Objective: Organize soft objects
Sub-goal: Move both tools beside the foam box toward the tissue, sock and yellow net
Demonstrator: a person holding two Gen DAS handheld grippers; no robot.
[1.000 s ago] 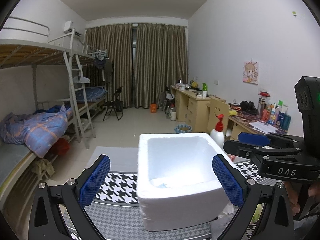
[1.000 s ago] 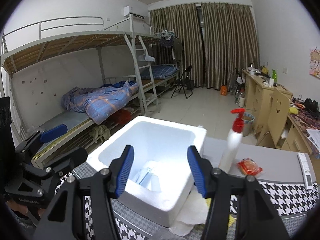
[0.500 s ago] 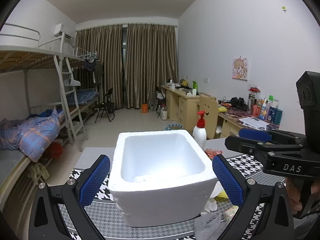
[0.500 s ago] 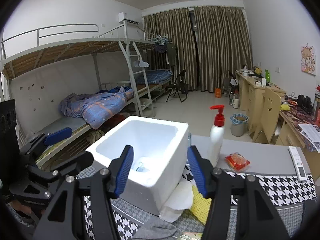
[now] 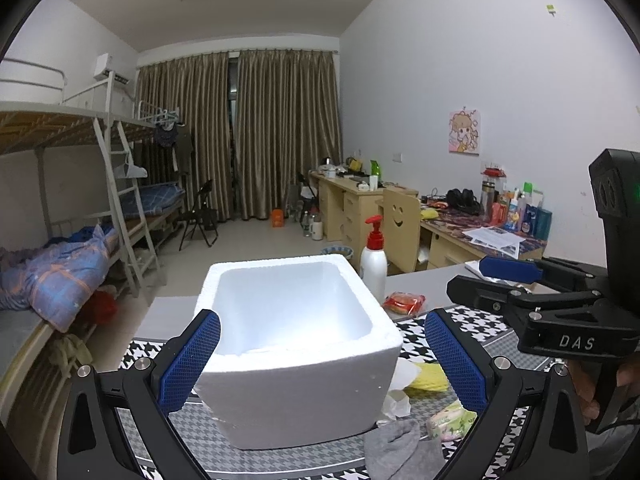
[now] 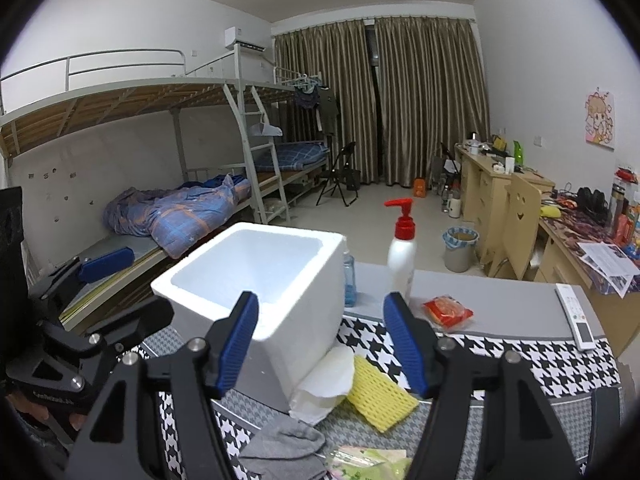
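Right gripper [image 6: 320,344], jaws opening and empty; left gripper [image 5: 320,360] spread, empty, framing the foam box [image 5: 296,344]. Grey sock [image 6: 280,446] lies lower centre, below the right tips, long axis left-right; right hand nearer.

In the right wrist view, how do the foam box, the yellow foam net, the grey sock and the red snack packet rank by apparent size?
Largest to smallest:
1. foam box
2. yellow foam net and grey sock: look alike, and the sock is nearer the camera, so unranked
3. red snack packet
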